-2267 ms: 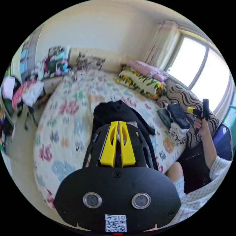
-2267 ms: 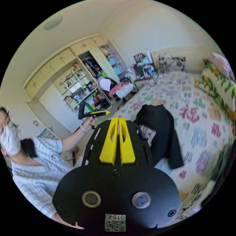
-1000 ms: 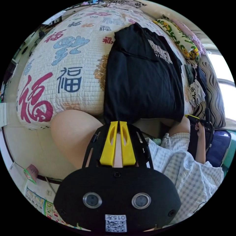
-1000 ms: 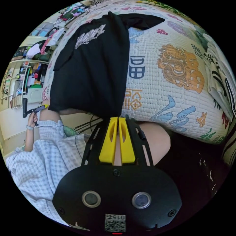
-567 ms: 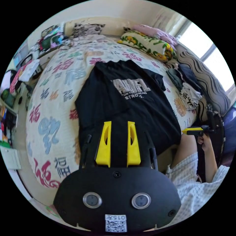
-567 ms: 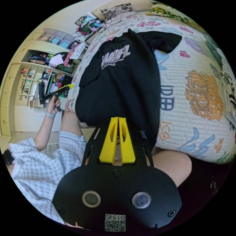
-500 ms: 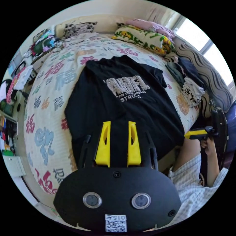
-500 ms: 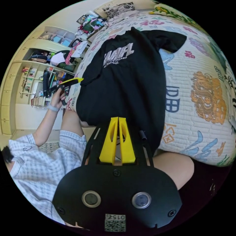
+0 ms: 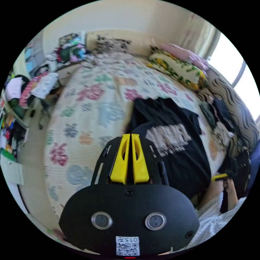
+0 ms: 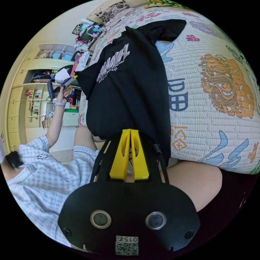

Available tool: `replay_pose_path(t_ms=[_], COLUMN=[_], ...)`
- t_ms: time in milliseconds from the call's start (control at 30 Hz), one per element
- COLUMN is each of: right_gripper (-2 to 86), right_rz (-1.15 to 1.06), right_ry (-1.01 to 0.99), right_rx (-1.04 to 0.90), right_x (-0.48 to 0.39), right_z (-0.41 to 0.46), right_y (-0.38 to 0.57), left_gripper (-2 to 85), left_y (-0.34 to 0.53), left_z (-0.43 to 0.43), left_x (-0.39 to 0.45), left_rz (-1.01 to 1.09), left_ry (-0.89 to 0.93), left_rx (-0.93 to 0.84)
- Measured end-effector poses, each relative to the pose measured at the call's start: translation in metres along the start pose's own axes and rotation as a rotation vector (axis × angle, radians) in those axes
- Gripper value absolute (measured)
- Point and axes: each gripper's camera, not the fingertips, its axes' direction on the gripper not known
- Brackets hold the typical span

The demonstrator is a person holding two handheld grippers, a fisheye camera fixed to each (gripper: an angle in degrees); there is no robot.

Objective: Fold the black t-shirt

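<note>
Shirt (image 10: pixel 132 81) lies print-up on the quilt (image 10: pixel 216 89), hem draped over the edge at 6 o'clock; left gripper (image 9: pixel 129 135) pinches its sleeve edge, right gripper (image 10: pixel 130 131) pressed together, grip uncertain: limp, light, so take seams.

Bedroom, daylit — bright window (image 9: pixel 245 81) at one side with a pale curtain (image 9: pixel 199 33) beside it. Cream walls (image 9: pixel 108 19). Bed (image 9: pixel 89 113) under a quilted white cover printed with coloured characters; floral pillow (image 9: pixel 173 69) and pink bedding (image 9: pixel 187 55) at its head. Cream wardrobe with open, cluttered shelves (image 10: pixel 35 100) — more clutter on a side table (image 9: pixel 66 54).
</note>
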Motion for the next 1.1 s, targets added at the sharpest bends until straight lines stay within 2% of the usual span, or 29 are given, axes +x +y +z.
replay_pose_path(t_ms=[100,200,267,367,533,600,667,700,767,833,933,1000,1100], right_gripper=[-0.5,-0.4,-0.3,0.6,6.1,7.4,6.4,4.5,1.3,0.5,0.8,3.4,8.1], right_rz=[-0.001,-0.011,-0.022,-0.024,0.053,0.08,0.079,0.082,0.052,0.025,-0.019,0.029,0.084], right_ry=[-0.044,-0.09,-0.091,-0.044,0.083,0.212,0.243,0.256,0.277,0.193,0.122,0.115,0.067], right_rx=[0.006,0.006,0.006,0.004,0.017,-0.028,-0.096,-0.098,-0.122,-0.181,-0.057,0.16,0.323], right_x=[-0.005,-0.016,-0.024,-0.035,-0.035,-0.036,-0.037,-0.039,-0.044,-0.048,-0.054,-0.046,-0.022], right_z=[-0.011,-0.019,-0.025,-0.037,-0.054,-0.053,-0.045,-0.046,-0.05,-0.055,-0.092,-0.141,-0.18], right_y=[-0.01,-0.021,-0.024,-0.027,-0.034,-0.041,-0.047,-0.049,-0.052,-0.056,-0.065,-0.087,-0.134], left_gripper=[0.3,2.3,4.3,6.8,8.7,8.3,6.0,3.6,0.6,0.0,0.8,1.5,1.9], left_y=[-0.017,-0.011,0.007,0.048,0.132,0.152,0.162,0.162,0.155,0.146,0.136,0.131,0.127], left_z=[-0.019,-0.006,-0.002,0.013,0.064,0.077,0.074,0.073,0.077,0.075,0.062,0.053,0.048], left_x=[-0.069,-0.12,-0.137,-0.144,-0.115,-0.098,-0.084,-0.078,-0.074,-0.076,-0.075,-0.069,-0.05], left_rz=[-0.164,-0.327,-0.42,-0.455,-0.449,-0.421,-0.367,-0.307,-0.24,-0.204,-0.185,-0.179,-0.176], left_ry=[-0.234,-0.308,-0.262,0.012,0.328,0.385,0.34,0.279,0.279,0.216,0.184,0.211,0.235], left_rx=[0.097,0.006,0.011,0.011,-0.235,-0.314,-0.278,-0.304,-0.376,-0.437,-0.426,-0.389,-0.36])
